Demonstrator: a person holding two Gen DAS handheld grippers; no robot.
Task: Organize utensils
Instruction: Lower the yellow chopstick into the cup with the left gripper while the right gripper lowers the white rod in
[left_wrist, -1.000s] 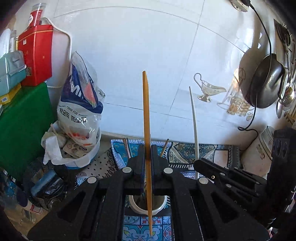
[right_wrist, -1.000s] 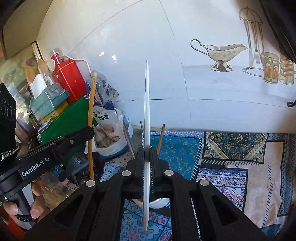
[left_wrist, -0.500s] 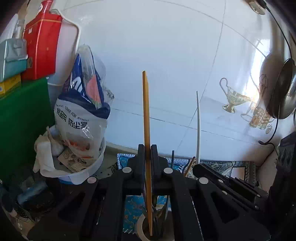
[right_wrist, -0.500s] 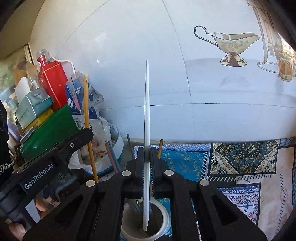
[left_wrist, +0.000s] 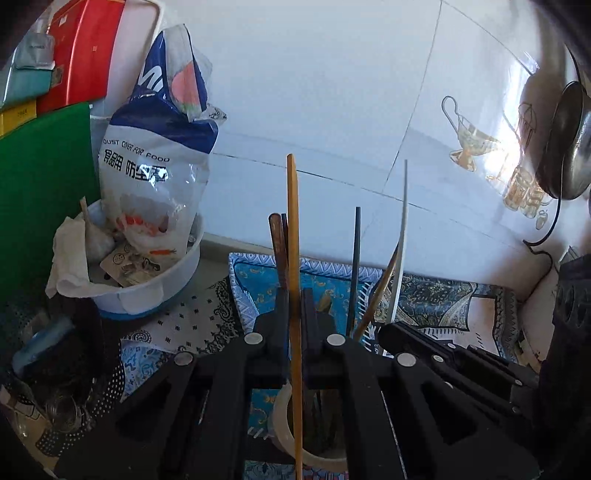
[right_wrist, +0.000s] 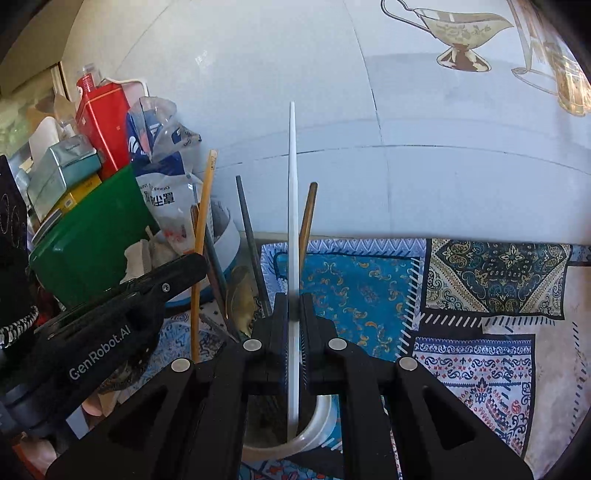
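My left gripper (left_wrist: 294, 321) is shut on a tan wooden chopstick (left_wrist: 293, 236) held upright, its lower end inside a white holder cup (left_wrist: 282, 417). My right gripper (right_wrist: 294, 317) is shut on a white chopstick (right_wrist: 292, 206), also upright, its tip inside the same cup (right_wrist: 317, 428). Dark and brown chopsticks (left_wrist: 355, 266) stand in the cup. The left gripper (right_wrist: 122, 310) and tan chopstick (right_wrist: 203, 221) show at the left of the right wrist view. The white chopstick (left_wrist: 402, 236) shows in the left wrist view.
A white bowl (left_wrist: 155, 291) with a plastic bag (left_wrist: 155, 122) stands at left by a green board (left_wrist: 40, 184) and a red tin (right_wrist: 105, 122). A patterned cloth (right_wrist: 461, 295) covers the counter below a white tiled wall. A dark pan (left_wrist: 565, 144) hangs at right.
Both grippers have moved down and forward over the cup. The tan and white chopsticks now reach into it, and the chopsticks standing in the cup rise higher in view.
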